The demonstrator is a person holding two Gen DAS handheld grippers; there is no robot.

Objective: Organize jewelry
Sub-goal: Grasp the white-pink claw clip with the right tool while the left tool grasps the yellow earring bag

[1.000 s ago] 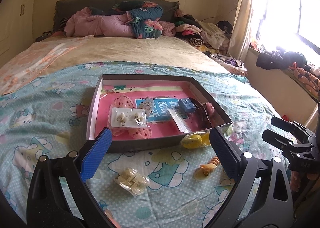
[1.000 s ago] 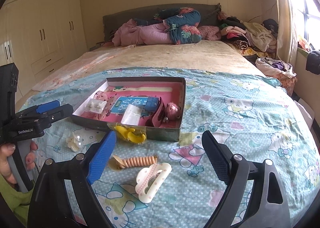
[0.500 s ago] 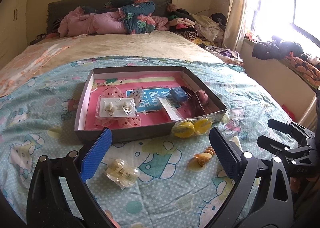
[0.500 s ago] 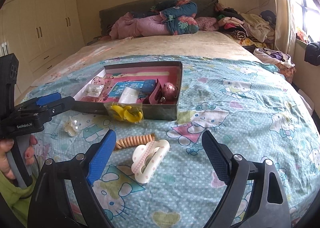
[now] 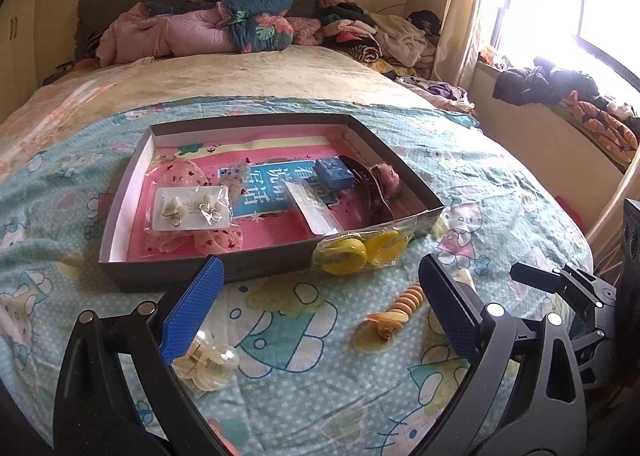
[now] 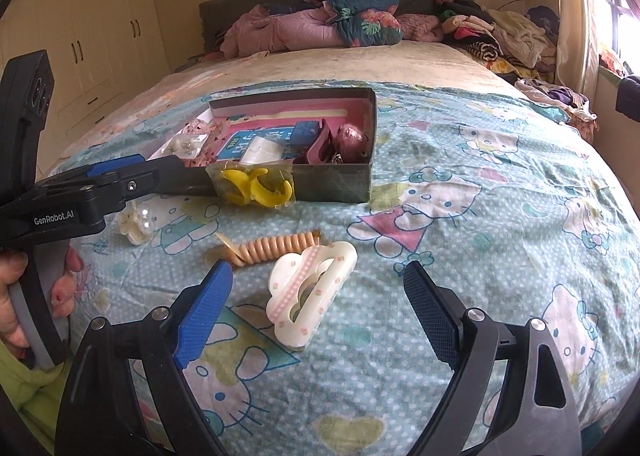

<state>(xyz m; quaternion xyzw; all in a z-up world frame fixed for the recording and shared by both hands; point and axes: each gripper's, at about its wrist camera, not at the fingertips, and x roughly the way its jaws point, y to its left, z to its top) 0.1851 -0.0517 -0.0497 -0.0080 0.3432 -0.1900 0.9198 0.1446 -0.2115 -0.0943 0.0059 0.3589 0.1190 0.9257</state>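
Right gripper: fingers apart, white claw hair clip between (unpinched). Left gripper: fingers apart, above bedspread.

Pink-lined grey box; yellow clips; cream-and-pink claw clip.

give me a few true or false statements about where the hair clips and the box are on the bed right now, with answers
1. The white cloud-shaped claw clip lies on the bedspread between the open right gripper fingers. True.
2. The yellow clips in a clear bag lie inside the grey cardboard box. False: the bag leans against the box's outer front wall.
3. The peach spiral hair tie lies outside the box. True.
4. The left gripper grips the clear pearl clip. False: its fingers are open, and the clip lies on the bedspread.
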